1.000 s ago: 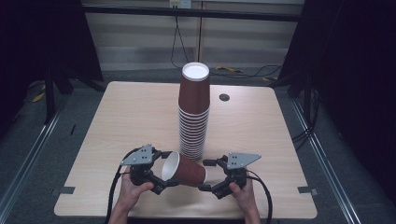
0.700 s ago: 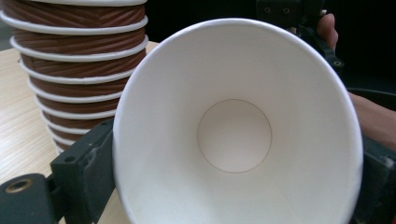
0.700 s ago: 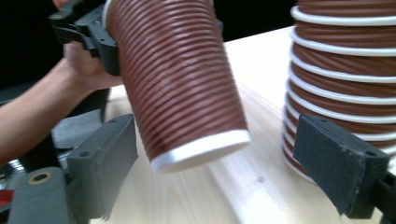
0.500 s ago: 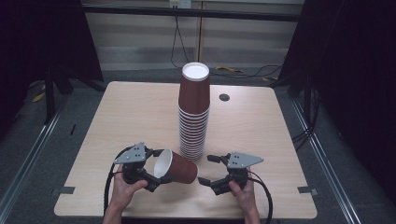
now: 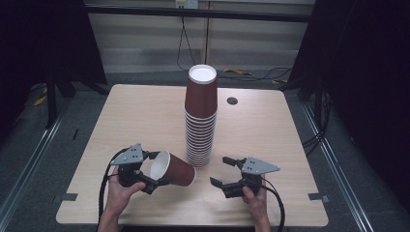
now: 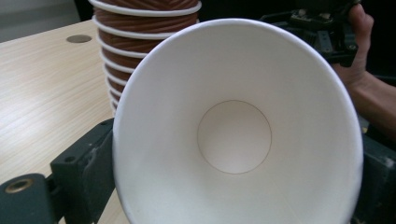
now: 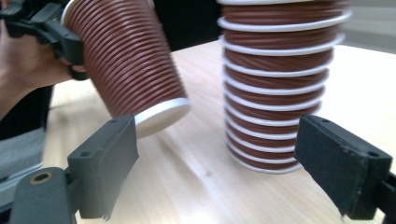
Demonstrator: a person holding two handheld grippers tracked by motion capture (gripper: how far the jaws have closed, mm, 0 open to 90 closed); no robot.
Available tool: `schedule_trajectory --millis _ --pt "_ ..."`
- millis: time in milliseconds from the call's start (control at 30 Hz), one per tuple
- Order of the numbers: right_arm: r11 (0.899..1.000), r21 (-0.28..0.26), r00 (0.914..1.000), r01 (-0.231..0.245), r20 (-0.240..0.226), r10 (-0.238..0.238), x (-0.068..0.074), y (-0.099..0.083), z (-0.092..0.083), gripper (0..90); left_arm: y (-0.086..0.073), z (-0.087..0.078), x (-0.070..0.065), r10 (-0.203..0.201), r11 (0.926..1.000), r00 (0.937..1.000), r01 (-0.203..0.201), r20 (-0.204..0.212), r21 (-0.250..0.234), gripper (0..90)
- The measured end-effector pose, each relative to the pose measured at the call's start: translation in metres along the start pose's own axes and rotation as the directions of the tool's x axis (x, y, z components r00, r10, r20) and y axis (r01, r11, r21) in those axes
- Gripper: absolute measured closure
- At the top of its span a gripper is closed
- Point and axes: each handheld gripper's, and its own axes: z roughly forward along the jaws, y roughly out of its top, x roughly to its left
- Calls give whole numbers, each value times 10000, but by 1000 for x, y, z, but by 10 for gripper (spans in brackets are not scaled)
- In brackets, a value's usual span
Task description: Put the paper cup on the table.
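Observation:
A tall stack of brown ribbed paper cups (image 5: 200, 121) stands upside down at the table's middle. My left gripper (image 5: 158, 169) is shut on one single brown cup (image 5: 176, 170), held on its side above the table, rim toward the gripper and base toward the stack. In the left gripper view the cup's white inside (image 6: 233, 135) sits between the jaws, with the stack (image 6: 140, 42) behind it. My right gripper (image 5: 219, 170) is open and holds nothing, to the right of the cup's base. The right gripper view has the held cup (image 7: 126, 65) at upper left and the stack (image 7: 275, 93) ahead.
The light wooden table (image 5: 135, 116) has a small dark round hole (image 5: 232, 101) behind the stack. Black frames and cables stand beyond the far edge. Both hands rest near the table's front edge.
My left gripper has drawn the single cup to the left, away from the right gripper and the stack. The right gripper has stayed almost in place.

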Motion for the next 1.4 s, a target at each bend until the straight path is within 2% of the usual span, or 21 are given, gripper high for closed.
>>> schedule_trajectory --millis 100,133,200,267,333,400,433,500,600,667,700,767,800,967,1000,1100,1133,1200,1267,1367,1400 --pt "9998 -116 9984 -160 548 166 -1 -6 -4 133 0 -3 4 -76 9999 9999 78 -136 151 73" --pt "9997 -132 9976 -187 664 196 -2 -7 -5 133 -1 -3 5 -141 9998 9998 143 -154 136 73" --pt "9996 -240 9981 -168 593 182 -3 -10 -8 130 -1 -5 8 -191 9996 9994 197 -291 223 73" --pt "9988 -480 9953 -90 963 136 -4 -12 -9 130 -1 -8 10 -153 9993 9987 170 -485 340 74" --pt "9978 -651 9867 -126 1612 230 -4 -14 -11 131 -2 -10 13 -210 9986 9979 238 -616 465 73" --pt "9968 -800 9784 -77 2053 241 -5 -16 -12 129 -2 -12 14 -203 9966 9951 278 -965 772 73" --pt "9962 -860 9718 -149 2334 347 -5 -18 -13 130 -3 -13 15 -332 9971 9954 392 -899 654 73" --pt "9932 -1141 9623 -241 2665 540 -5 -20 -15 131 -2 -14 18 -433 9977 9953 476 -865 490 73" --pt "9907 -1357 9501 -93 3078 510 -4 -23 -18 130 1 -15 21 -413 9964 9935 489 -1063 698 73" --pt "9870 -1607 9371 75 3455 491 -5 -25 -18 133 3 -15 25 -441 9955 9925 533 -1142 789 73" --pt "9859 -1672 9332 72 3554 535 -4 -26 -18 134 3 -15 27 -532 9956 9925 613 -1096 713 73" --pt "9836 -1800 9201 142 3875 576 -4 -29 -17 142 3 -16 30 -751 9953 9916 810 -1057 523 73" --pt "9831 -1800 9142 331 4029 430 -4 -30 -17 138 3 -15 32 -816 9947 9901 881 -1138 537 73" --pt "9788 -1996 9036 466 4261 439 -3 -32 -16 133 9 -16 38 -747 9898 9842 927 -1606 1080 73" --pt "9774 -2052 9016 503 4303 439 -3 -32 -17 133 12 -16 40 -747 9895 9809 953 -1796 1088 73" --pt "9731 -2229 8908 587 4516 497 -2 -34 -18 129 17 -14 42 -557 9828 9764 904 -2085 1607 73" --pt "9725 -2265 8871 540 4580 575 -1 -34 -18 128 17 -14 44 -613 9818 9763 963 -2075 1634 73" --pt "9702 -2338 8858 639 4610 527 -1 -34 -18 127 19 -14 47 -627 9816 9771 972 -2032 1644 73" --pt "9686 -2403 8785 631 4739 603 0 -34 -18 128 22 -12 51 -581 9774 9762 983 -2091 1873 73" --pt "9671 -2435 8771 733 4772 537 1 -35 -19 130 27 -11 56 -573 9721 9786 998 -1974 2124 71" --pt "9666 -2429 8763 813 4795 468 2 -35 -18 131 28 -10 58 -568 9692 9778 1025 -2018 2239 71"
